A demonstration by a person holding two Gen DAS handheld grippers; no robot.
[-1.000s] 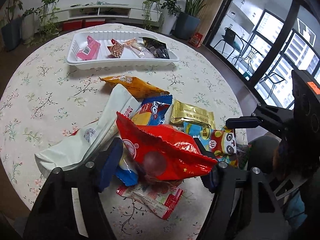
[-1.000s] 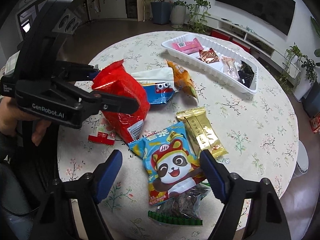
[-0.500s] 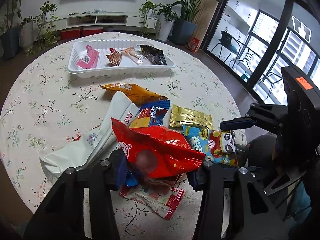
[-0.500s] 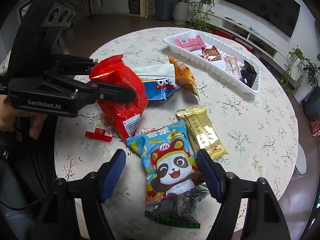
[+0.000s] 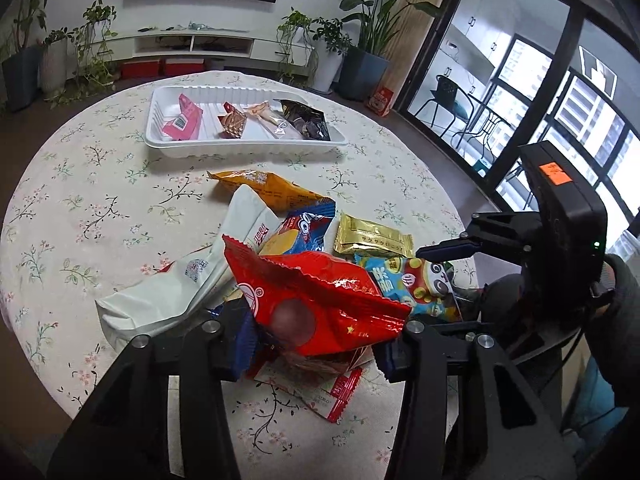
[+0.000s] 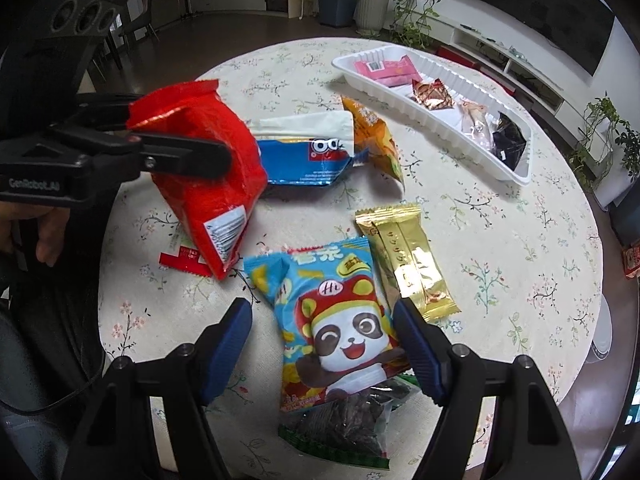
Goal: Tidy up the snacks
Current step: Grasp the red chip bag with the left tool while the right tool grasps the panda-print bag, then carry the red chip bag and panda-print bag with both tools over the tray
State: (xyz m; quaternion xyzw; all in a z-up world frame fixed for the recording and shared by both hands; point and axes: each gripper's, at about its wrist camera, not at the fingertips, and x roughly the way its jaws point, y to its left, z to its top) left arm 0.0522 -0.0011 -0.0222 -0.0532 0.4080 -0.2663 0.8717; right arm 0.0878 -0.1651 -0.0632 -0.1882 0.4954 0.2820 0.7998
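My left gripper (image 5: 316, 348) is shut on a red snack bag (image 5: 320, 300), gripped at its lower part. From the right wrist, that red bag (image 6: 208, 168) hangs tilted over the table, one corner low by the cloth. A blue panda snack bag (image 6: 332, 320) lies flat between the pads of my right gripper (image 6: 320, 348), whose jaws are closing; the pads do not press on it. The white tray (image 5: 240, 150) at the far side holds several small snacks.
On the floral round table (image 6: 520, 240) lie a gold packet (image 6: 404, 256), an orange bag (image 6: 376, 140), a blue bag (image 6: 304, 160) and a white bag (image 5: 180, 288). A dark snack bag (image 6: 344, 428) lies under the panda bag. A small red sachet (image 6: 184, 258) sits beneath the red bag.
My left gripper's jaws have come together onto the red bag, which now stands higher off the pile. My right gripper's jaws have narrowed around the panda bag.
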